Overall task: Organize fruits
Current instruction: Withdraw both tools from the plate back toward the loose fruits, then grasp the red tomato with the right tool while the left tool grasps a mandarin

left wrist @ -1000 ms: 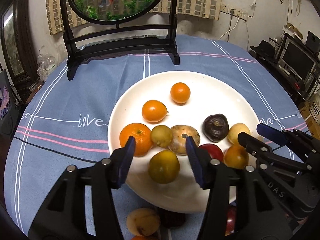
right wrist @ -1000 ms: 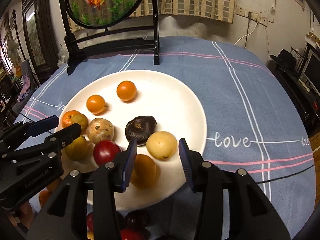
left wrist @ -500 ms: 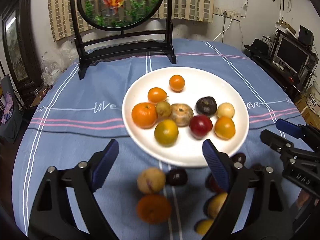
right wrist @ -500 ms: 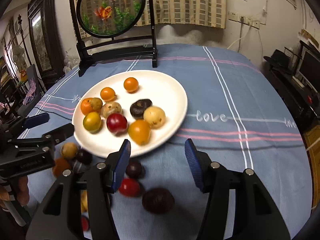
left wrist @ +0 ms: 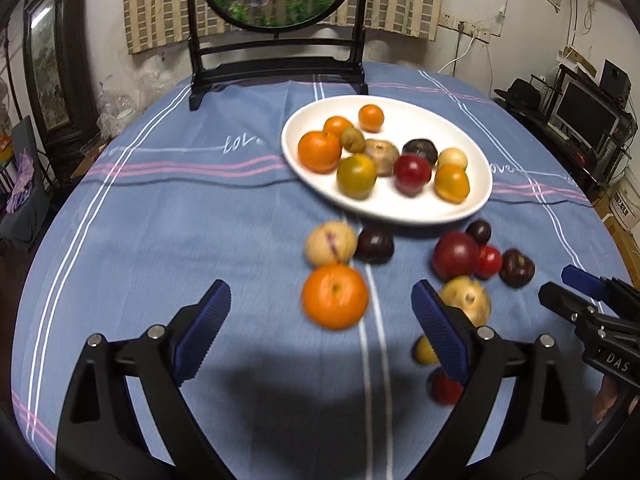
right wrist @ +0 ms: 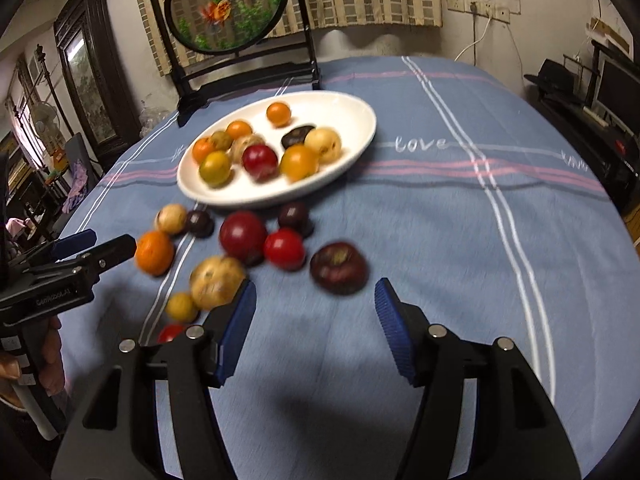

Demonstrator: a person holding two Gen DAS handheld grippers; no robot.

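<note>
Between picks: left gripper (left wrist: 320,330) and right gripper (right wrist: 316,322) both empty, jaws opening, over loose fruit on blue striped cloth (left wrist: 160,240) beside round white plate (left wrist: 476,200); next, likely grab round orange citrus (left wrist: 335,295).

The tabletop (left wrist: 160,240) wears a blue cloth crossed by white and pink stripes, with "love" written in white. The plate (left wrist: 472,204) is plain white and carries orange, yellow-green, tan, dark red and near-black purple fruits. On the cloth lie a bright orange mandarin (left wrist: 335,295), a pale cream fruit streaked purple (left wrist: 330,242), a deep red plum (left wrist: 455,255) and a dark purple one (right wrist: 339,267). Each claw is black with ribbed blue pads (left wrist: 204,336). The round screen (right wrist: 226,4) shows an orange goldfish among green plants in a black frame.
</note>
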